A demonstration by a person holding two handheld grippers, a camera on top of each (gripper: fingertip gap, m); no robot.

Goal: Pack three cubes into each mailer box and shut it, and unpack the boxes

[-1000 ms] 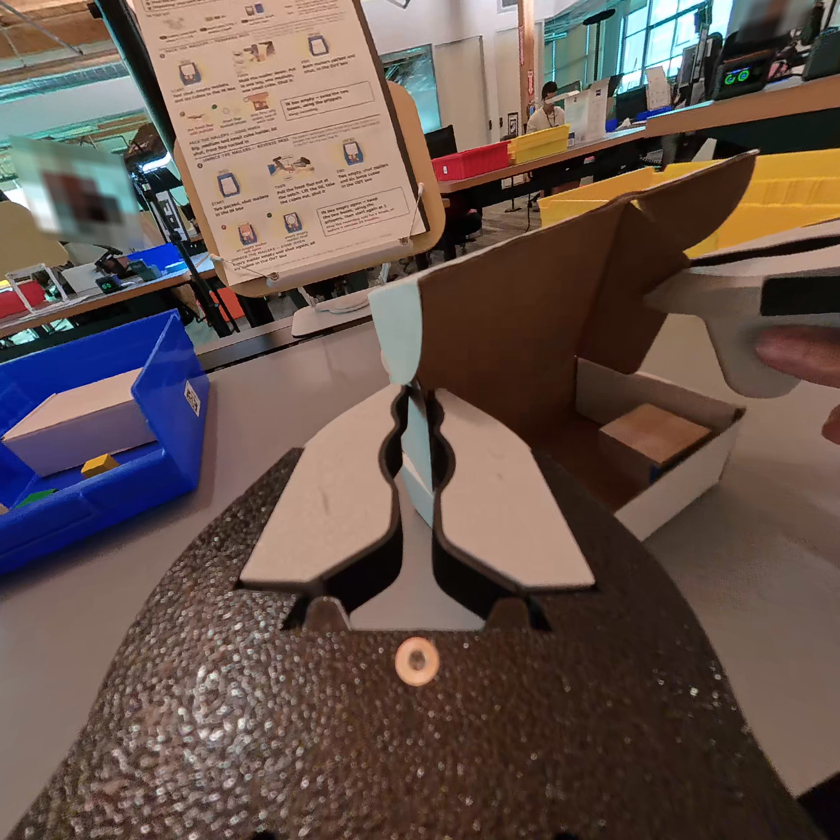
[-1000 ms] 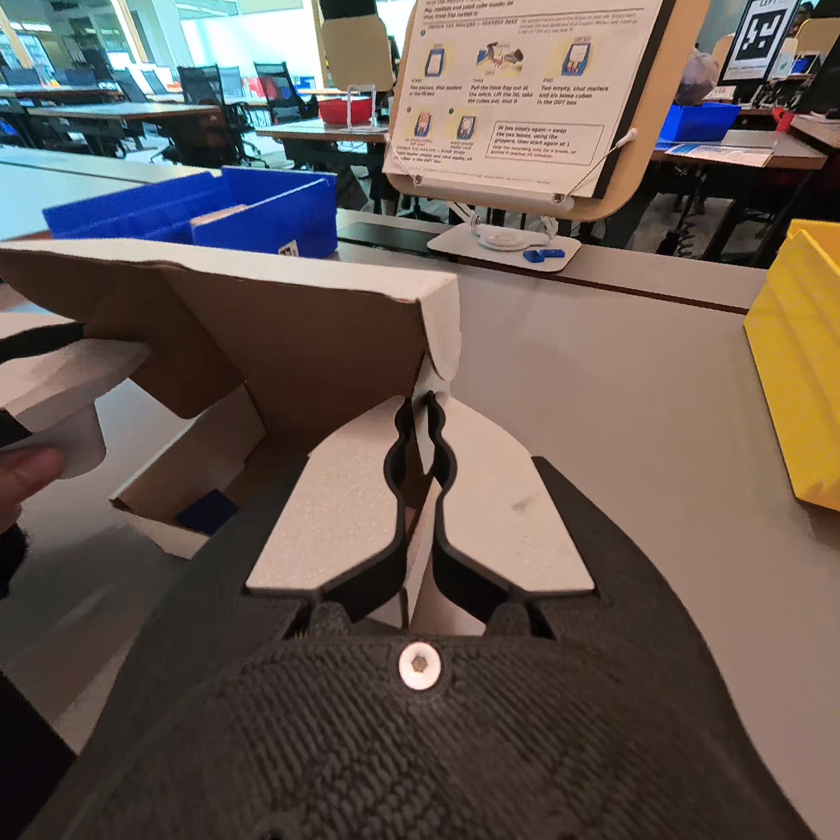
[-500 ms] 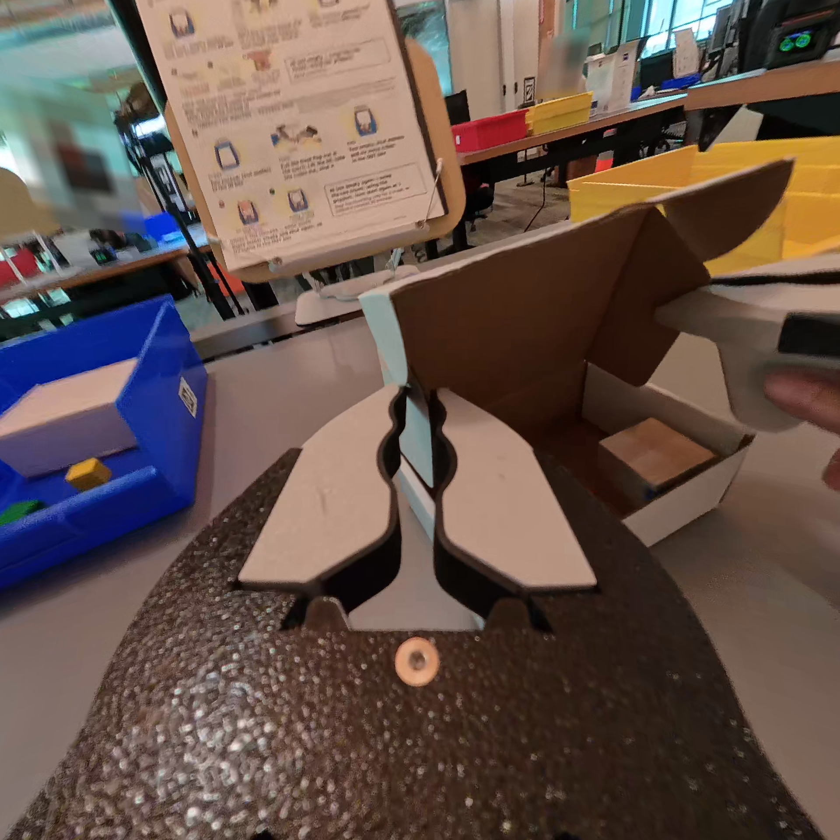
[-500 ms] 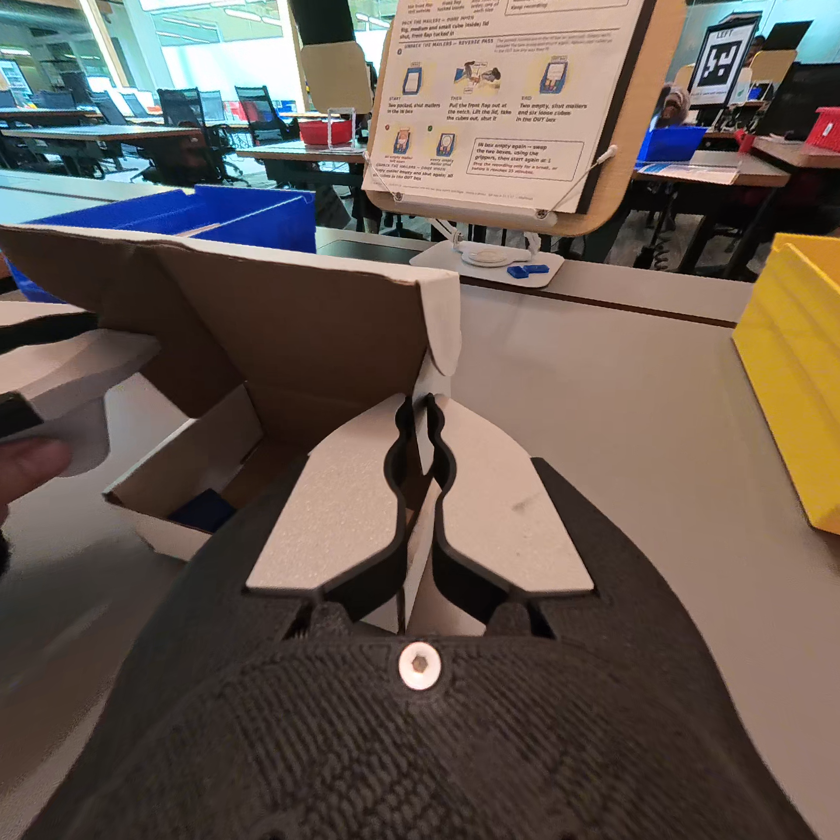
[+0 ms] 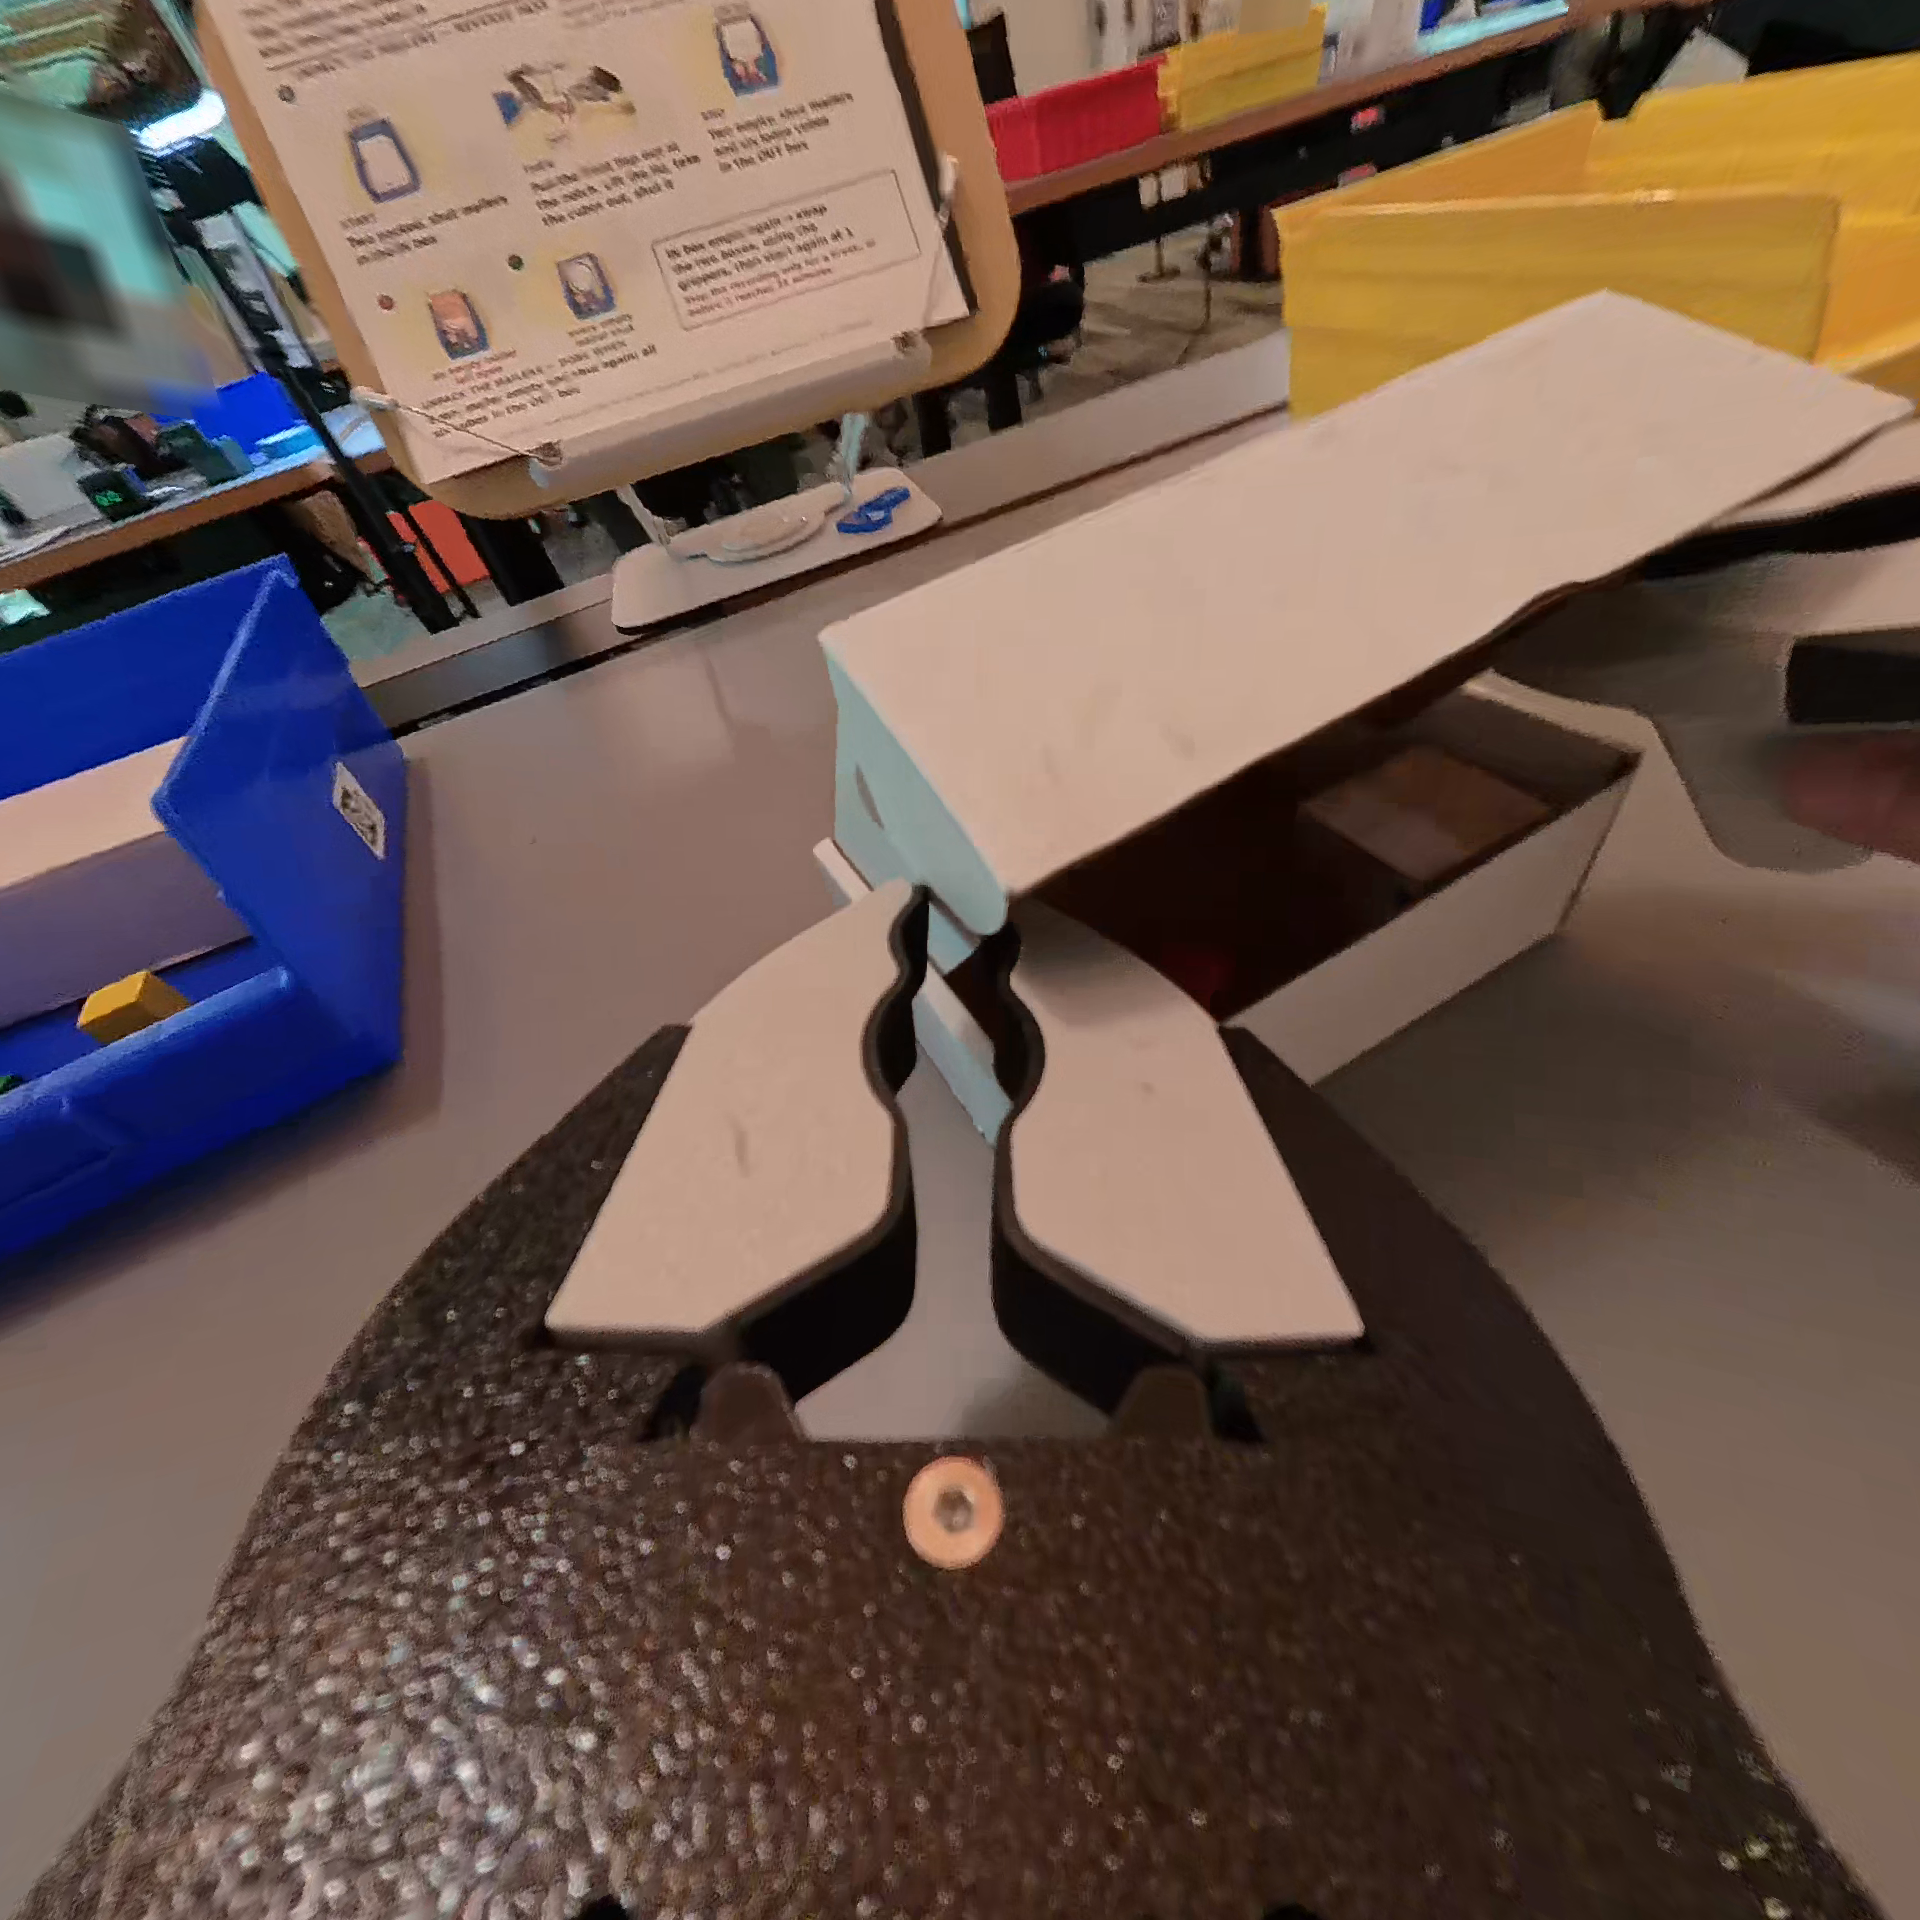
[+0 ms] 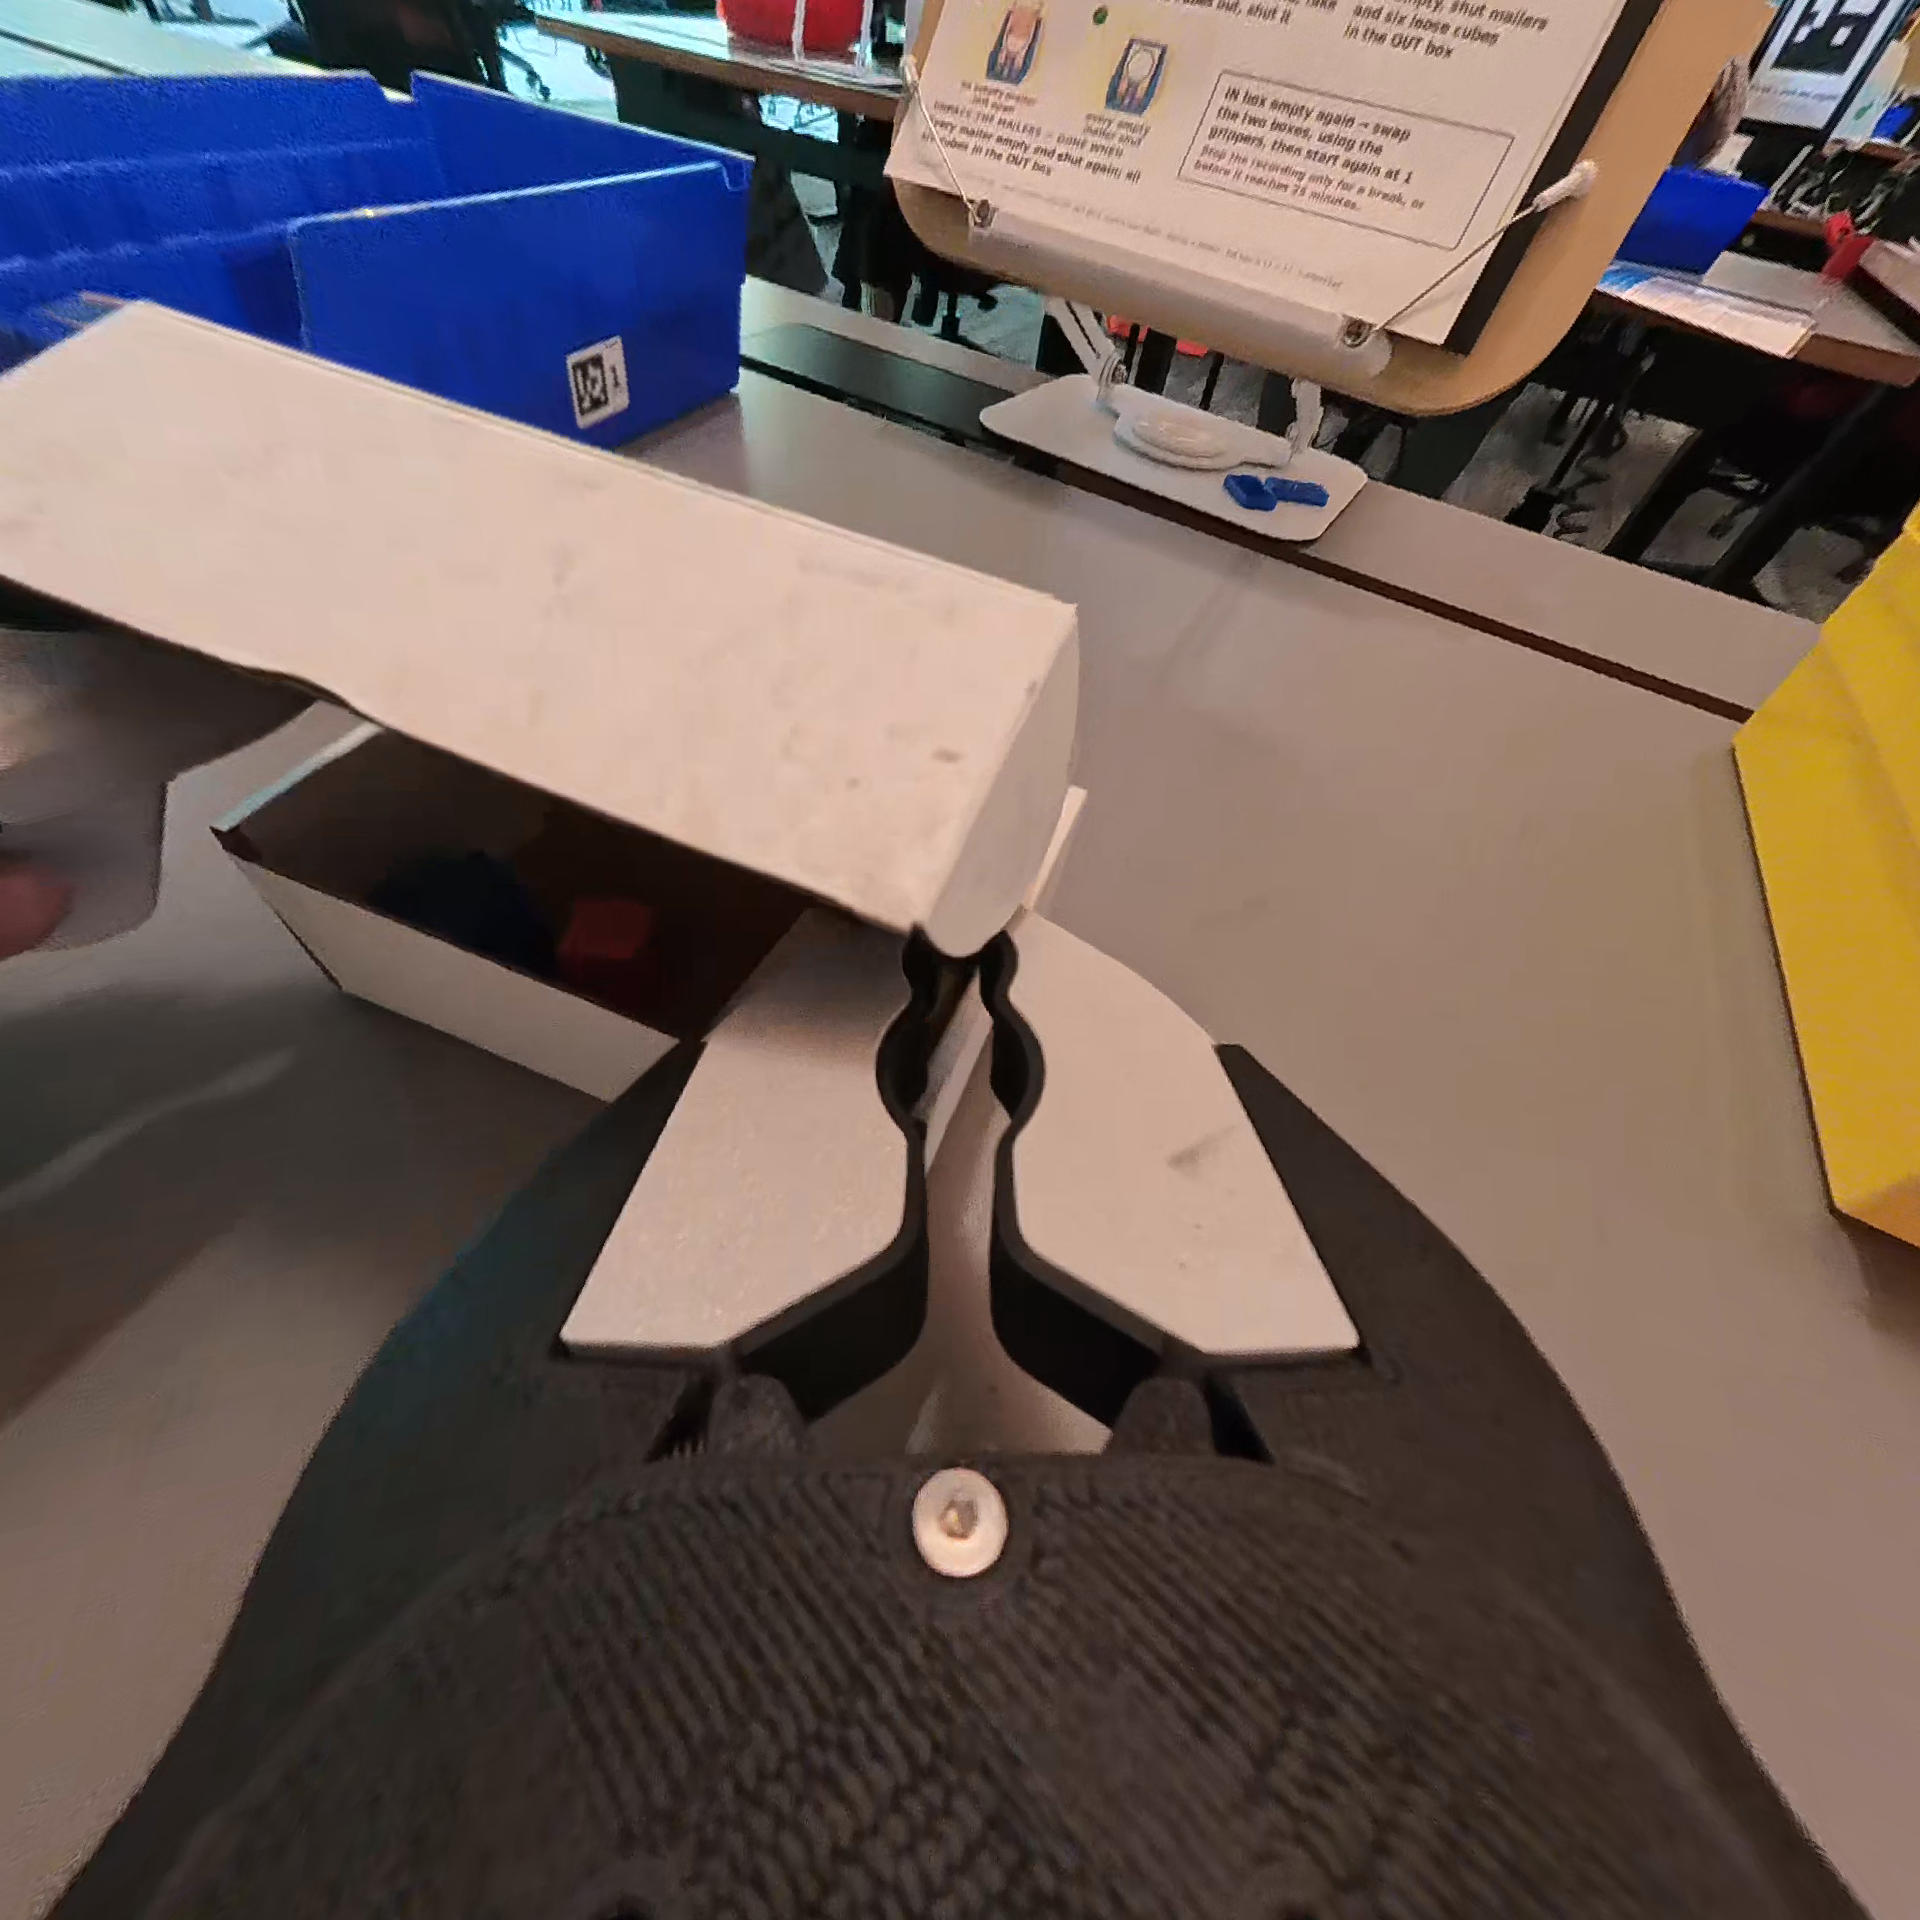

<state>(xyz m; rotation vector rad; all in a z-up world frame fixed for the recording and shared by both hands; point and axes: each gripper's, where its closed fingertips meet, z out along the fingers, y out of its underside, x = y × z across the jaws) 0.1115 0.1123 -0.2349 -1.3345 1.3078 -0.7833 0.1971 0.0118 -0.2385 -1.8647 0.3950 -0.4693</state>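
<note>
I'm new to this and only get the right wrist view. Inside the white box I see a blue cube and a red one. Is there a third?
Observer: Yes, the left wrist view shows a tan cube at the far end of the box.
Operator: What holds the lid's other corner?
Observer: The left gripper, shut on the side flap of the lid.
Operator: Anything in the blue bin?
Observer: A yellow cube, beside a second white box.

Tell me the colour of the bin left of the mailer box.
Blue; the bin shows best in the left wrist view, left of the mailer box.
</note>
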